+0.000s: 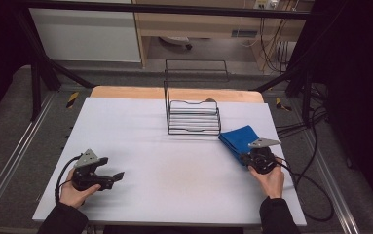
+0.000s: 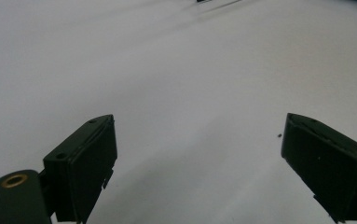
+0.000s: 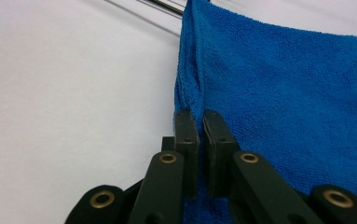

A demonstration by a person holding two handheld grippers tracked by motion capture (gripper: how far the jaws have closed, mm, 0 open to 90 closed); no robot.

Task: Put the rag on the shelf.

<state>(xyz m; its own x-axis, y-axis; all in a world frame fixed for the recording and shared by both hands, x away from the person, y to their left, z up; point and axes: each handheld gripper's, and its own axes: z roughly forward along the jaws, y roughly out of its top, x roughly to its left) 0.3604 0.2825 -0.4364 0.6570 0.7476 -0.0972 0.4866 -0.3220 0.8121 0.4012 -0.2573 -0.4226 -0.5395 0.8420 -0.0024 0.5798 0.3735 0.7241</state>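
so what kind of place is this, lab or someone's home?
Most likely a lab data-collection rig. A dark metal frame surrounds the white table, cables trail from handheld tongs, and the props are sparse: a blue towel and a wire rack.

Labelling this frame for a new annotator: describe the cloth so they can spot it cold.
Start at the white table and find the black wire rack at its far middle. Just right of the rack's front corner lies the blue cloth, folded terry, with the right gripper shut on its near edge. It is the table's one coloured, soft thing.
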